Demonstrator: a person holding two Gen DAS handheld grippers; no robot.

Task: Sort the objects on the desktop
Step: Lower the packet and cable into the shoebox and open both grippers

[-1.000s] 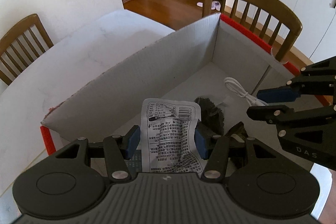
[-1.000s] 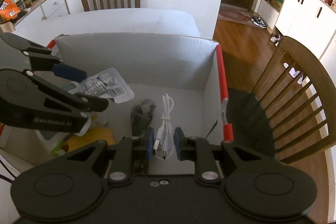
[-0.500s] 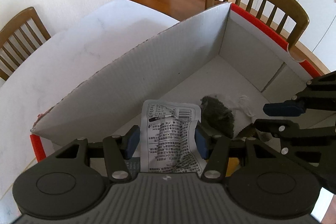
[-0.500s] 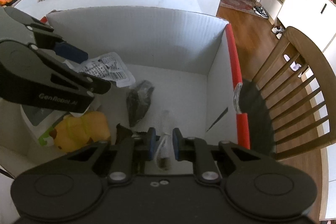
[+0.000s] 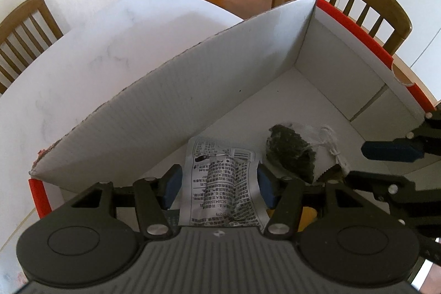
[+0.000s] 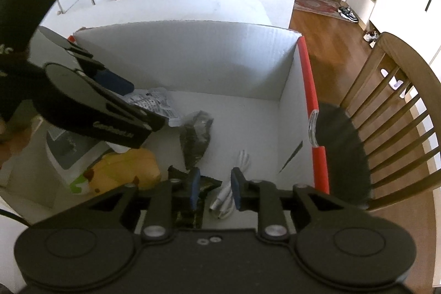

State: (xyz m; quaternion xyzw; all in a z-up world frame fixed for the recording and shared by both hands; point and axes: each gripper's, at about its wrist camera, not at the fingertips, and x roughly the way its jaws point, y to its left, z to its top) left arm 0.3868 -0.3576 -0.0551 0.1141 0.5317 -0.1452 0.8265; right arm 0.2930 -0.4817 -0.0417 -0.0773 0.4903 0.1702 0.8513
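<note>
A white cardboard box (image 5: 193,106) with red edge strips takes up both views, and both grippers reach down into it. My left gripper (image 5: 220,189) has a printed silver packet (image 5: 220,183) between its blue pads. Its jaws are opening, and a thin gap shows at the left pad. From the right wrist view the left gripper (image 6: 146,105) hangs low by the back wall (image 6: 193,59), the packet (image 6: 154,101) sticking out past its tips. My right gripper (image 6: 215,189) is opening too. The white cable (image 6: 227,192) lies loose on the box floor below its pads.
On the box floor lie a clear bag of dark stuff (image 5: 292,150), a yellow soft item (image 6: 129,170), a black wrapper (image 6: 205,183) and a white container (image 6: 69,153). My right gripper (image 5: 366,164) is close on the left one's right. Wooden chairs (image 6: 399,115) flank the white table (image 5: 96,46).
The right gripper has let go of the white cable, which dropped to the box floor. The left gripper has sunk lower into the box with the packet, and its jaws have widened a little.
</note>
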